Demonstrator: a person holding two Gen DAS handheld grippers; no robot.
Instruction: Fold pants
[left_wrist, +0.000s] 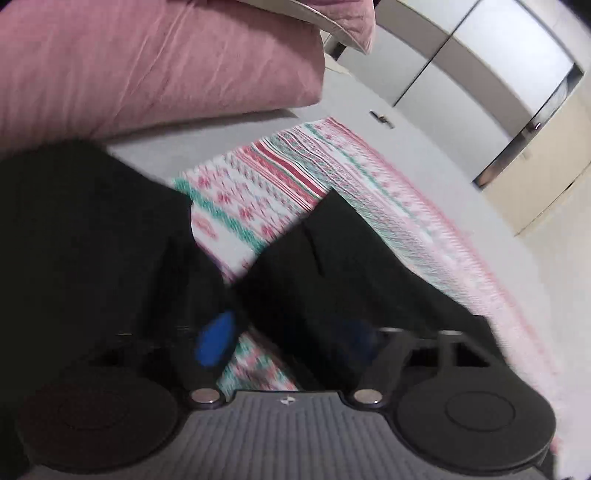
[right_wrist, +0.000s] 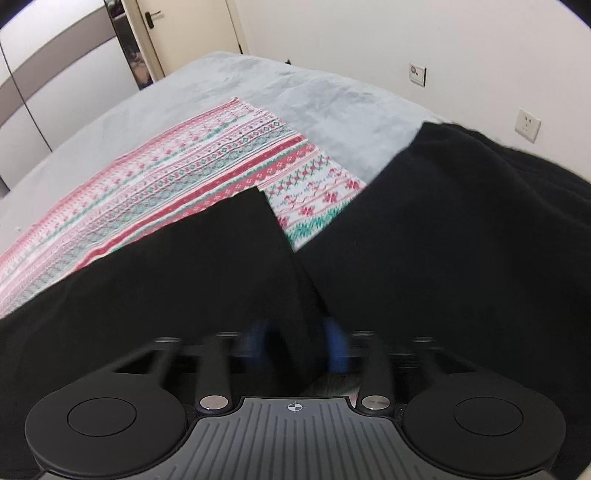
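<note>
Pants (right_wrist: 424, 240) on blanket (right_wrist: 166, 192), atop bed (right_wrist: 332, 107)

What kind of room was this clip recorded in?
Most likely a bedroom. The black pants lie on a patterned blanket spread over a grey bed, a pink pillow sits at one end, and a wardrobe with tall panelled doors stands alongside.

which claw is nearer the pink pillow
Left. The left claw sits over the black pants, with the pink pillow on the bed just beyond them. The right claw is also at the pants, but no pillow shows in its view.
</note>
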